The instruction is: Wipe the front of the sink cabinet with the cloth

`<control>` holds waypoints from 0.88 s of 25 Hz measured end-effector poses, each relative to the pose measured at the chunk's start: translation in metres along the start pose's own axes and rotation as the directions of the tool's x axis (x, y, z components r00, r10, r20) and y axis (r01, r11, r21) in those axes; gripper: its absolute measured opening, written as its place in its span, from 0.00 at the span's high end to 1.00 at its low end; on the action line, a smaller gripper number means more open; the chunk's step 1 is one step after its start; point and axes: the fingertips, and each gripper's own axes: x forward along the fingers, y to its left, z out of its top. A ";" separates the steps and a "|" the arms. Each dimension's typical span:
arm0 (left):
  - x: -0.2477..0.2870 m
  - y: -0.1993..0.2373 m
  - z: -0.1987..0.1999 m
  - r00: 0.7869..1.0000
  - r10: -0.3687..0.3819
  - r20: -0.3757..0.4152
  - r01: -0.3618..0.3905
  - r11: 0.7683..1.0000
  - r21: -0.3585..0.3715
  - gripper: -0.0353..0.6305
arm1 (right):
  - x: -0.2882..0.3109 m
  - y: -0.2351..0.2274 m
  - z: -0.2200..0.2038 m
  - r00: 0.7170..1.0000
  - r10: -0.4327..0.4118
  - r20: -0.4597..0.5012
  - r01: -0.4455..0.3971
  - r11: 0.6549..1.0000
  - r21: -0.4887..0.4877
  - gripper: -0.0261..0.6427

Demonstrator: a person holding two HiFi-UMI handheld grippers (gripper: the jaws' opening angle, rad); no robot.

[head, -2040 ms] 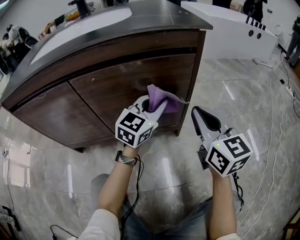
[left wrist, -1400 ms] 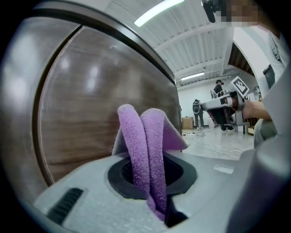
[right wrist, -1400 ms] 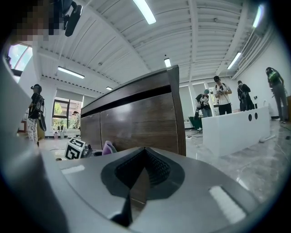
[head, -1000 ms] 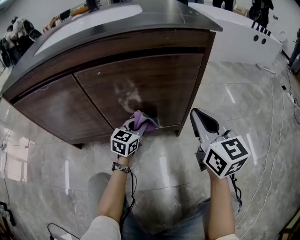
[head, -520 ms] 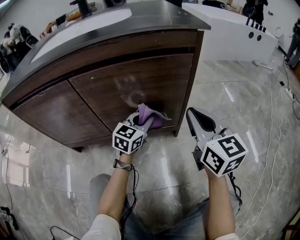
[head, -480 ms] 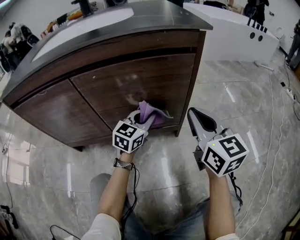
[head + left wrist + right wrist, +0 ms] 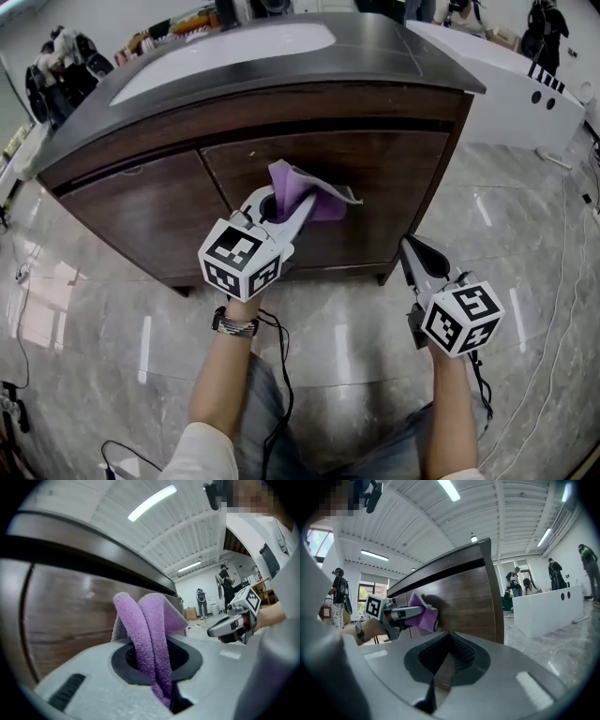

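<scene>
Up the cabinet (image 7: 375,187) front: the cloth (image 7: 314,192) has climbed

Against the cabinet, the cloth has risen from near the bottom edge to just under the top rail, beside the door seam. The lower wood looks done and the upper strip is now in hand. The left gripper (image 7: 289,204) is clamped on the cloth, probably pressing it to the wood. The right gripper (image 7: 417,255) idles off the cabinet's right corner, jaws together, empty.

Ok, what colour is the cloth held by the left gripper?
Light purple. The cloth shows best in the left gripper view.
</scene>
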 end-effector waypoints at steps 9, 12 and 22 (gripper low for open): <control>-0.118 0.099 0.034 0.976 0.213 0.045 -0.214 0.977 0.018 0.87 | 0.036 0.047 -0.009 0.997 0.073 -0.021 -0.074 0.997 -0.022 0.95; -0.152 0.123 0.038 0.966 0.253 0.045 -0.254 0.967 0.019 0.87 | 0.049 0.076 -0.014 0.993 0.115 -0.030 -0.116 0.993 -0.034 0.95; -0.254 0.203 0.031 0.904 0.426 0.021 -0.427 0.902 0.065 0.87 | 0.076 0.138 -0.021 0.977 0.213 -0.019 -0.213 0.974 -0.077 0.95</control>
